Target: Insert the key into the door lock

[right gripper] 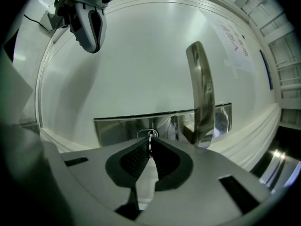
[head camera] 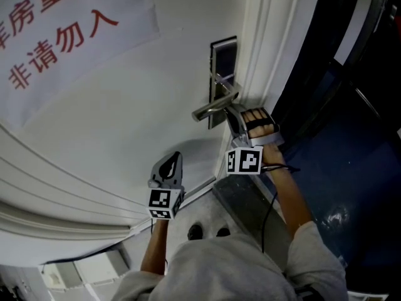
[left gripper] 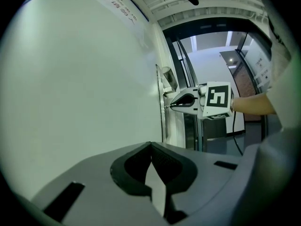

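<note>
While the right gripper (right gripper: 150, 145) pinches the key (right gripper: 150, 138), the key's tip meets the keyhole (right gripper: 146, 133) in the lock plate (right gripper: 117, 126), beside the handle (right gripper: 201, 88). The left gripper (left gripper: 150, 146), jaws pressed together on nothing, hangs near the door (left gripper: 84, 79).

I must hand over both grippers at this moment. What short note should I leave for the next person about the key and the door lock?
Right gripper: shut on the key, aimed at the lock plate beside the handle.
Left gripper: shut, empty, held near the door, apart from the lock plate.
Done: the key is gripped, and its tip is at the keyhole.
Left: how deep the key sits cannot be told. It probably needs pushing straight in until it is seated.
</note>
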Demonstrator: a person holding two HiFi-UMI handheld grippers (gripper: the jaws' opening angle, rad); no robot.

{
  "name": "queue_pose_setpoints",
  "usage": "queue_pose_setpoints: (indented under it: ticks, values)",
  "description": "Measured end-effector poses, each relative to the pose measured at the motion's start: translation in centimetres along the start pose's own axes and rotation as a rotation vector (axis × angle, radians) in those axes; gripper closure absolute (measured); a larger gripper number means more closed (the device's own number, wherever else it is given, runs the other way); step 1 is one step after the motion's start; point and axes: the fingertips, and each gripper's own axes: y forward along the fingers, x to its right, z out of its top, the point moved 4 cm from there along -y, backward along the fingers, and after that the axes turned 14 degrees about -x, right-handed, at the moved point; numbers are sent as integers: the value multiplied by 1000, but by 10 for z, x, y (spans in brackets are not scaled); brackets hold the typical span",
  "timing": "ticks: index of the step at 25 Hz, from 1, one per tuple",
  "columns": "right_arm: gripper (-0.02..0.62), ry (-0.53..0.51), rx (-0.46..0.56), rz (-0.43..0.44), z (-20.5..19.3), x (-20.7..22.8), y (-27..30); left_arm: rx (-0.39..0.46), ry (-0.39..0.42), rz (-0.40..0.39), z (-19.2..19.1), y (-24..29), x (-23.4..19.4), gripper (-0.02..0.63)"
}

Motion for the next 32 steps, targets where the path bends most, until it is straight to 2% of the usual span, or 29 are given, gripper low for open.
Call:
queue_pose_setpoints:
  ticks: [9, 15, 19, 23, 28, 32]
  values:
    - [566, 16, -1, -14, 6, 0, 9, -1, -1, 21, 0, -7, -12, 588]
    - [566, 23, 19, 15, 7, -2, 9, 5, 15, 8, 5, -4, -7, 588]
    - [445, 34, 39, 65, 4, -10, 7, 8, 22, -2, 9, -2, 1, 588]
    - [433, 61, 38, 59, -4, -7, 3, 5, 24, -4, 9, -1, 4, 588]
    - [433, 163, 33, 92, -18, -9, -5, 3, 28, -10, 9, 2, 9, 588]
    - [434, 349, 21, 147, -36, -15, -16, 9, 35, -18, 14, 5, 12, 589]
